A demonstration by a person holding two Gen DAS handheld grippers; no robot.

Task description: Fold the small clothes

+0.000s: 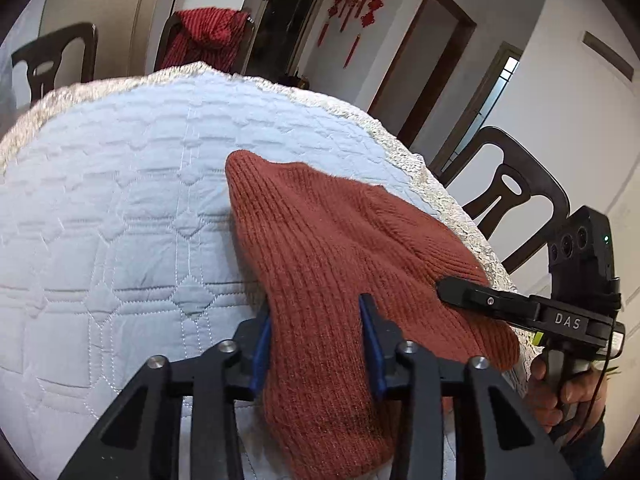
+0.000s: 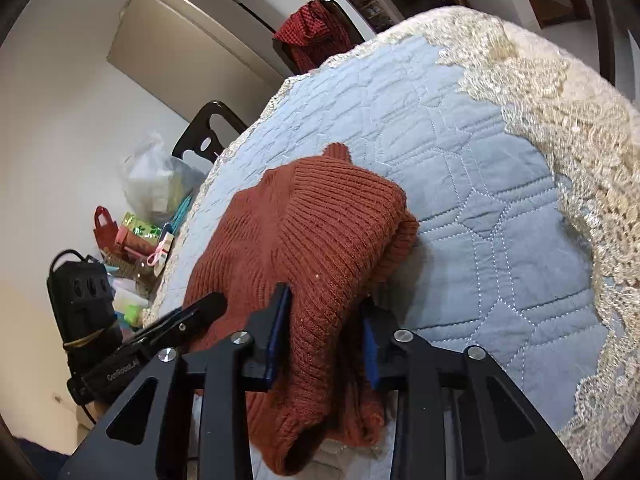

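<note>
Left wrist view is showing my left gripper (image 1: pixel 316 344) at the bottom centre of the frame, its blue pads (image 1: pixel 261 350) pinching a bunched fold of the rust-red knitted garment (image 1: pixel 332 240), which is lying across the middle and lower right of the picture on the pale blue quilted tablecloth (image 1: pixel 120 200). At the right edge my right gripper (image 1: pixel 444 289) is reaching in, its black fingers touching the knit, my right hand (image 1: pixel 560 388) gripping the handle below. Right wrist view is showing that same gripper (image 2: pixel 324 340) low in the frame, its pads clamping a thick roll of the garment (image 2: pixel 312 232), which is filling the centre; the lace border (image 2: pixel 560 120) of the cloth is curving down the right side. A dark chair (image 1: pixel 516 196) is standing at the right of the left view, behind the table edge
</note>
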